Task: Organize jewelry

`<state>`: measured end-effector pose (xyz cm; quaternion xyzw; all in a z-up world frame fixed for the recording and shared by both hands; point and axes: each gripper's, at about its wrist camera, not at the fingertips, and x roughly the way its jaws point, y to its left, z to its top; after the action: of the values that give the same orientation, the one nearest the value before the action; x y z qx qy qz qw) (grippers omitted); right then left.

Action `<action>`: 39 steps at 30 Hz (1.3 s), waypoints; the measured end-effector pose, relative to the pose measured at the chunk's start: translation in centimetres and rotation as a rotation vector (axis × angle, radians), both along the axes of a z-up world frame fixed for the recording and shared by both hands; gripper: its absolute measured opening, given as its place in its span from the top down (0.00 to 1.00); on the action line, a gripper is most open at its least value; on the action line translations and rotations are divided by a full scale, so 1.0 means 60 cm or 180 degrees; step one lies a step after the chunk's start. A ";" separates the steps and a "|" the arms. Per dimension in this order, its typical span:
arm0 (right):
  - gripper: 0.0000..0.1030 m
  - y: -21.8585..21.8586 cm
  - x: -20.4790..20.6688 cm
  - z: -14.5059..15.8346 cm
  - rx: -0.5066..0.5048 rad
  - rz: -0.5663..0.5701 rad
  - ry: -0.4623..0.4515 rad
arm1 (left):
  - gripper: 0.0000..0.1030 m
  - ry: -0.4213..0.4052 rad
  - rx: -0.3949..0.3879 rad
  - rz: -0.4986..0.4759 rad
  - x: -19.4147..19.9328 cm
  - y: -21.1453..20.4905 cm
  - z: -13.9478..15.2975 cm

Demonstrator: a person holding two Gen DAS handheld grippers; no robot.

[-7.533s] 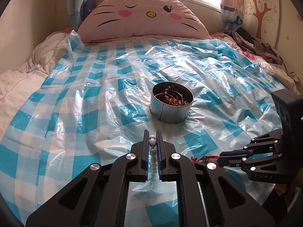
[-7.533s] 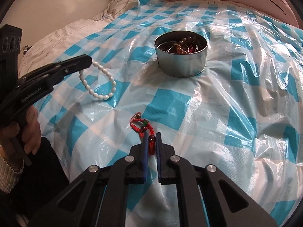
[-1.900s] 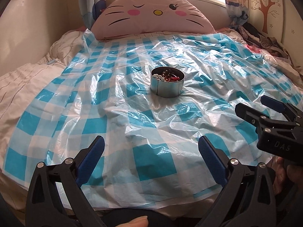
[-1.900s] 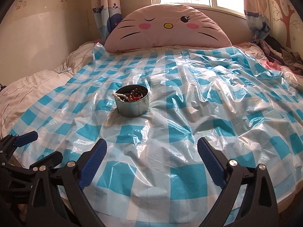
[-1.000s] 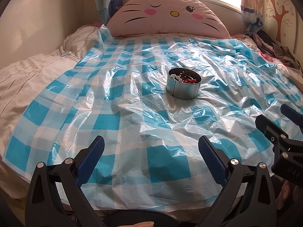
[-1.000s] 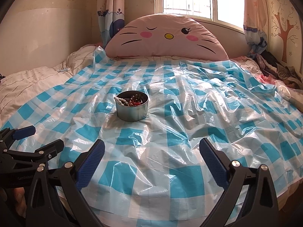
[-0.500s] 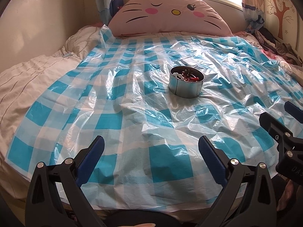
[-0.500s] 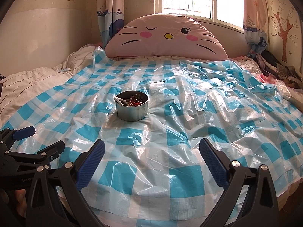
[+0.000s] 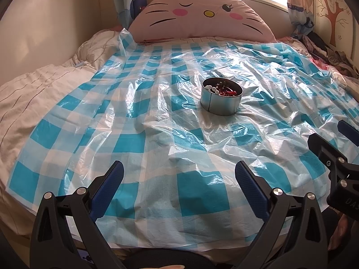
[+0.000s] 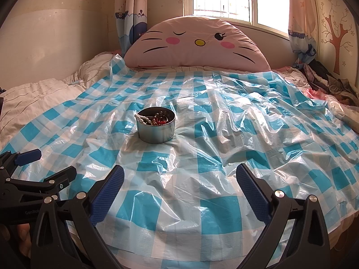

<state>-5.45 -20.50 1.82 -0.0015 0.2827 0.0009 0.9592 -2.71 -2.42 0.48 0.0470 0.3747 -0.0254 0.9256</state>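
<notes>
A round metal tin (image 9: 222, 103) stands on the blue-checked plastic sheet (image 9: 157, 139) in the middle of the bed; it also shows in the right wrist view (image 10: 156, 130). It holds a white bead bracelet (image 10: 143, 119) draped over its rim, a red cord bracelet (image 9: 227, 93) and brown beads. My left gripper (image 9: 179, 185) is open and empty, near the bed's front edge, well short of the tin. My right gripper (image 10: 179, 187) is open and empty, also at the front edge. Each gripper shows at the side of the other's view.
A pink cat-face cushion (image 10: 195, 44) leans against the headboard under the window. Rumpled white bedding (image 9: 33, 89) lies at the left, a pile of clothes (image 10: 325, 78) at the back right. The plastic sheet is wrinkled around the tin.
Both bracelets once held in the shut grippers now lie in the tin. Both grippers are open and pulled back to the front edge; the left view has shifted slightly in the last second.
</notes>
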 end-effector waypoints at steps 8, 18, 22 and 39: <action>0.07 0.000 0.001 0.000 -0.0008 0.0000 0.0015 | 0.07 -0.0032 0.0082 -0.0017 -0.003 -0.005 -0.003; 0.07 0.000 0.001 -0.002 -0.0031 -0.0016 0.0021 | 0.07 -0.0001 0.0018 -0.0022 0.000 0.001 -0.001; 0.07 0.001 0.001 -0.002 -0.0030 -0.0016 0.0022 | 0.07 0.0018 0.0009 -0.0019 0.000 0.002 -0.002; 0.07 0.002 0.001 -0.002 -0.0032 -0.0017 0.0025 | 0.07 0.0108 -0.0083 -0.0013 0.004 0.003 -0.009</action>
<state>-5.38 -20.40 1.70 -0.0055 0.2864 -0.0031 0.9581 -2.45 -2.23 -0.06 0.0352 0.3899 -0.0329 0.9196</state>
